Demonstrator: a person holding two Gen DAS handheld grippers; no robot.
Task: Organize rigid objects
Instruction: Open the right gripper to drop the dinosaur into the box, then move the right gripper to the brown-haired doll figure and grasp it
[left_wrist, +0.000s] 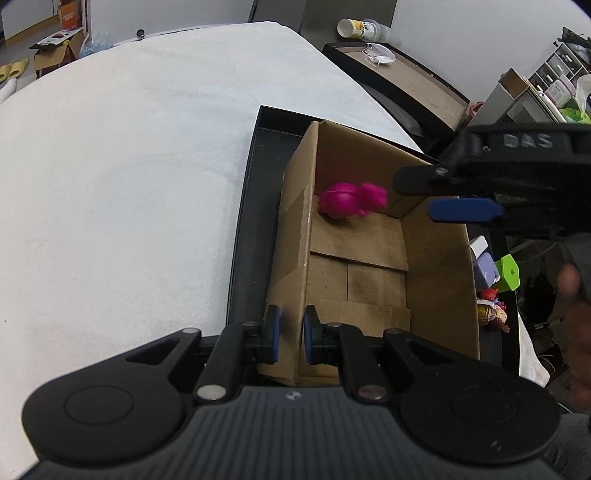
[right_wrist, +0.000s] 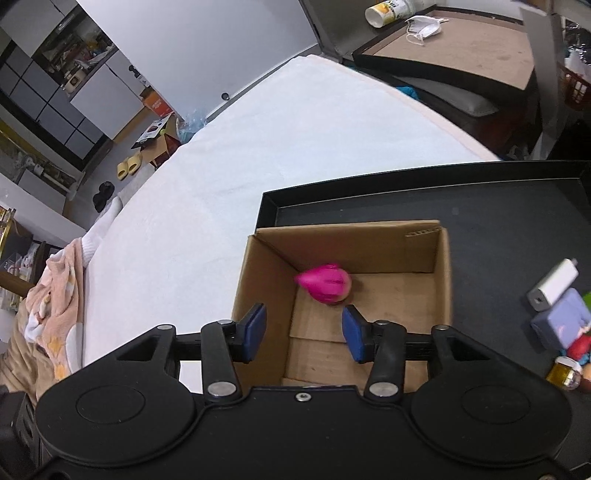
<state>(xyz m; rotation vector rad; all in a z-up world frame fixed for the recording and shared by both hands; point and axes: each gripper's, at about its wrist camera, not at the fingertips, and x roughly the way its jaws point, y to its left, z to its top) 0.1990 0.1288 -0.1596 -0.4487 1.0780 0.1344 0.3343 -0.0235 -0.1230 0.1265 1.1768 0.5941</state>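
Observation:
An open cardboard box (left_wrist: 436, 280) stands in a black tray (left_wrist: 251, 229) on a white cloth. A blurred magenta toy (left_wrist: 351, 201) is inside the box near its far corner; it also shows in the right wrist view (right_wrist: 327, 282). My left gripper (left_wrist: 291, 334) is shut on the box's near left wall. My right gripper (right_wrist: 303, 332) is open and empty above the box (right_wrist: 369, 258); one of its blue fingertips (left_wrist: 465, 210) shows in the left wrist view.
Several small items lie in the tray right of the box: a white charger (right_wrist: 554, 284), a lilac block (right_wrist: 563, 323), a green piece (left_wrist: 509, 271), a small jar (right_wrist: 563, 373). The white cloth (left_wrist: 129, 184) spreads to the left. A desk with a mask (right_wrist: 424, 27) stands behind.

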